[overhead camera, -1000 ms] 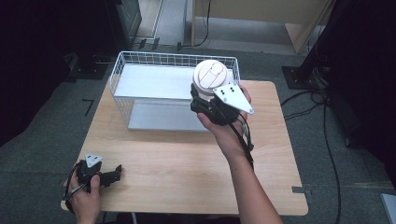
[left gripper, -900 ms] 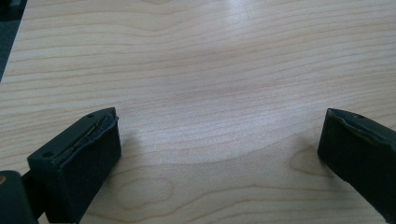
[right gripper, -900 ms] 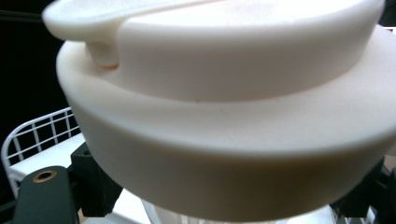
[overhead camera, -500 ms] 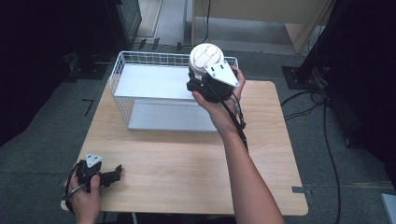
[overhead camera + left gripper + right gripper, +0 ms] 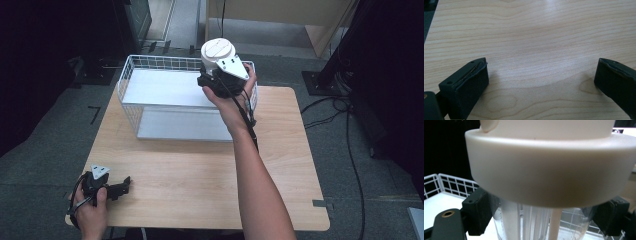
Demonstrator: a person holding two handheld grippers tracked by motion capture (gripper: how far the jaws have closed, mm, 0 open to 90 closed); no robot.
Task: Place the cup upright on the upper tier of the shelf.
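A clear ribbed container with a broad white lid (image 5: pixel 217 50) hangs over the far right corner of the white wire basket (image 5: pixel 150 61). My right gripper (image 5: pixel 214 74) is shut on the container's clear body just under the lid. In the right gripper view the lid (image 5: pixel 549 170) looms close and the black pads (image 5: pixel 481 211) press on the clear body (image 5: pixel 529 225) from both sides. At the table's front left corner, my left gripper (image 5: pixel 124 185) rests in the person's hand. Its jaws stand wide open over bare wood (image 5: pixel 541 80) with nothing between them.
The basket stands at the back of the wooden table (image 5: pixel 200 170) and holds a white floor panel (image 5: pixel 160 87). A black stand foot (image 5: pixel 320 82) and cables (image 5: pixel 350 150) lie on the floor to the right. Dark equipment stands behind the basket.
The right gripper carried the lidded container away from the person and slightly left, from the basket's near right edge to above its far right corner. The left gripper stayed still.
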